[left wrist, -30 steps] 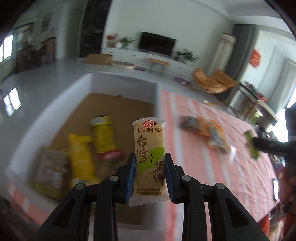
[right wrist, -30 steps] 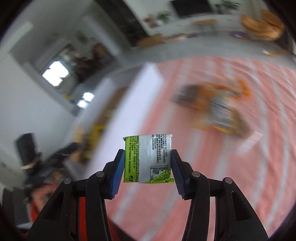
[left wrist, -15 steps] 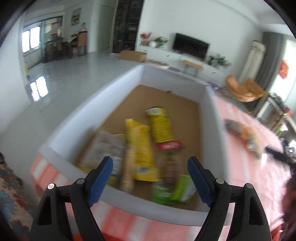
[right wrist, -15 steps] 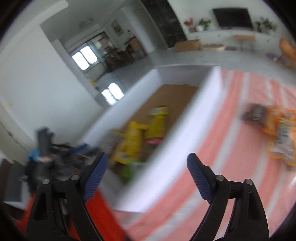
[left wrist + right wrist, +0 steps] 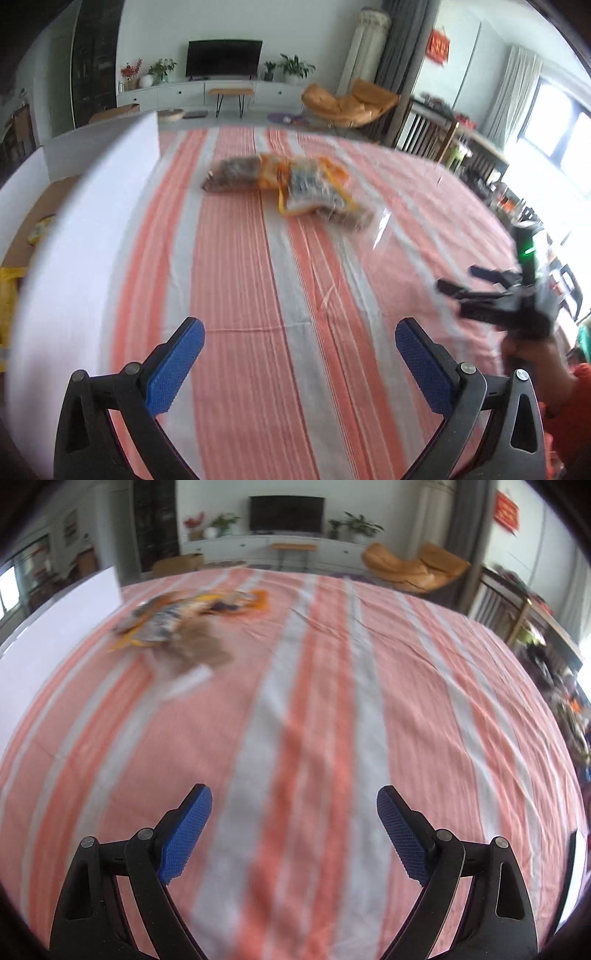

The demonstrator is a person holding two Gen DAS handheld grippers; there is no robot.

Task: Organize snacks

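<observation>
A loose pile of snack packets (image 5: 295, 184), orange, brown and clear, lies on the striped cloth beyond my left gripper (image 5: 301, 332). That gripper's jaws are opening wide and nothing is between them. The white cardboard box (image 5: 92, 221) stands at its left, and a yellow packet (image 5: 7, 291) shows inside. In the right wrist view the same pile (image 5: 184, 620) lies far ahead to the left. My right gripper (image 5: 295, 797) hangs open and empty over bare cloth. The left wrist view also shows the right gripper (image 5: 456, 277), held in a hand at the right edge.
A red-and-white striped cloth (image 5: 314, 701) covers the whole table. The box wall (image 5: 55, 627) borders its left side. A person's red sleeve (image 5: 576, 387) is at the lower right. Beyond the table are an orange chair (image 5: 347, 103) and a TV unit.
A second ago each gripper was shut on a packet. Both opened over the box, and the packets are gone from the jaws. Both grippers have swung right, over the cloth.
</observation>
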